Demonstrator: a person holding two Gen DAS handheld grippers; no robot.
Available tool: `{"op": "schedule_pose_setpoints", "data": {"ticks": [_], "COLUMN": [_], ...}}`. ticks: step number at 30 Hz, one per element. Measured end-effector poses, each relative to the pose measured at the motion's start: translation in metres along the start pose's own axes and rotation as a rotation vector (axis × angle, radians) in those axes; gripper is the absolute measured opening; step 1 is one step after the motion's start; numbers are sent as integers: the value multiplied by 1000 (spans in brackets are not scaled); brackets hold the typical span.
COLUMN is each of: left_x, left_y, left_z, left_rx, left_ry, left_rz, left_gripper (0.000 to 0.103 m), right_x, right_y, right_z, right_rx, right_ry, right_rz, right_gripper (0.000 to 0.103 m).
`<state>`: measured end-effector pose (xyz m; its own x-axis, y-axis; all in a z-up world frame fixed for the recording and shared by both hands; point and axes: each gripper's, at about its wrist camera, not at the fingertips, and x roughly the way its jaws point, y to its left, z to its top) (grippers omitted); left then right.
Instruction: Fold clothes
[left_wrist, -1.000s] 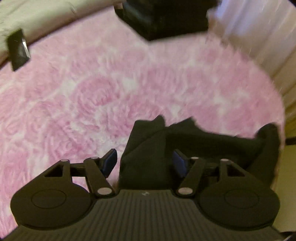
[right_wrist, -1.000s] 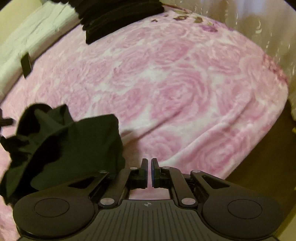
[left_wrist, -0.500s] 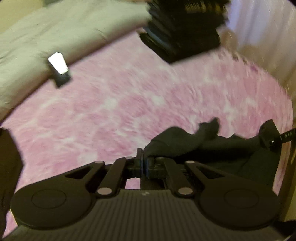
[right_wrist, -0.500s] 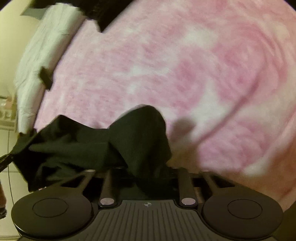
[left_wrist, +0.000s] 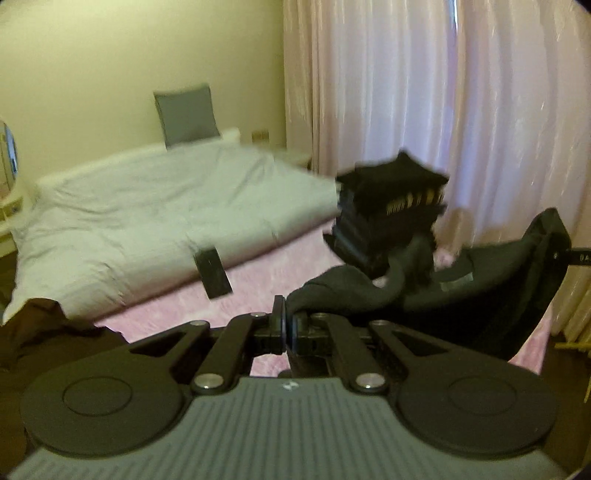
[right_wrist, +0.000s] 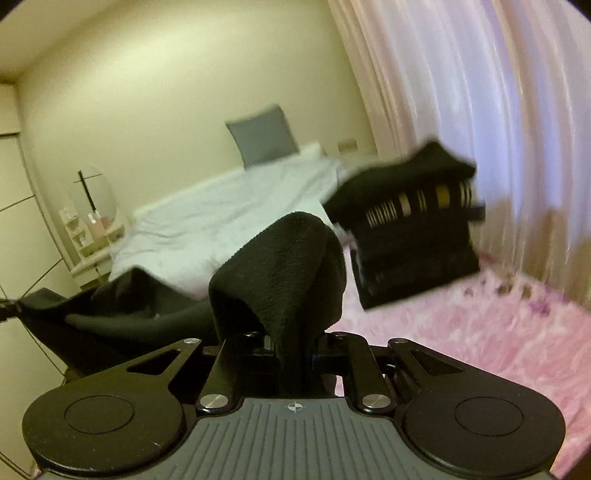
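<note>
Black cloth (left_wrist: 480, 295) hangs stretched sideways between claws. Left claw (left_wrist: 284, 328) pinches one end; right claw (right_wrist: 295, 354) closing on other.

Pale yellow walls (left_wrist: 110, 55) close the room, with sheer pinkish-white curtains (left_wrist: 424, 92) glowing with daylight on the right. A white duvet (left_wrist: 147, 206) is heaped on the bed, a grey pillow (left_wrist: 186, 118) upright behind it — the pink rose-patterned blanket (right_wrist: 480, 332) spreads in front. An oval mirror (right_wrist: 96, 194) stands at the left wall.
</note>
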<state>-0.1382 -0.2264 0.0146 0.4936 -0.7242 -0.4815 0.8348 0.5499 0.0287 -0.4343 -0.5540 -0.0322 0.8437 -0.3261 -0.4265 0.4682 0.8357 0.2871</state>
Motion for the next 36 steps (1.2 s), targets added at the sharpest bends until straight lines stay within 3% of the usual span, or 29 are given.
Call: {"op": "schedule_pose_setpoints", "data": {"ticks": [4,9,13,16,20,22,24,25,27,29,30,36], "left_x": [-75,-123,-114,-74,26,95,156,180,218,237,245,284], "left_y": [14,28,37,45,72,92,109,112,112,96,86,21], "left_z": [4,38,75,93,91,72,42,22,-19,-58,-75,-154], "left_rx": [-34,-92,-94,-88,-137,-199,-271,-307,-371,-390,-395,-432], "left_ry": [-111,-256,-306,-279,-111,20,145,209,313,375,403,565], "left_rz": [8,27,49,97,227,307,379,394,412,401,393,280], "left_gripper": [1,1,1,2,4,24,34,35,35,37,42,45], "right_x": [-56,-95,-68,-18,108,189,265,295,356,379,390,421], "right_y": [46,84,87,81,66,59,54,51,45,30,22,-33], "right_z": [18,67,110,138,157,153,142,130,104,76,63,-30], "right_rx": [-17,-119,-194,-235,-281,-292,-301,-307,-317,-284,-267,-128], "right_ry": [-102,-210,-235,-230,-148,-61,10,47,121,198,237,559], "right_rz": [-16,5,24,52,116,153,147,145,140,157,166,179], "right_gripper": [12,13,13,13,13,16,69,77,77,77,77,77]}}
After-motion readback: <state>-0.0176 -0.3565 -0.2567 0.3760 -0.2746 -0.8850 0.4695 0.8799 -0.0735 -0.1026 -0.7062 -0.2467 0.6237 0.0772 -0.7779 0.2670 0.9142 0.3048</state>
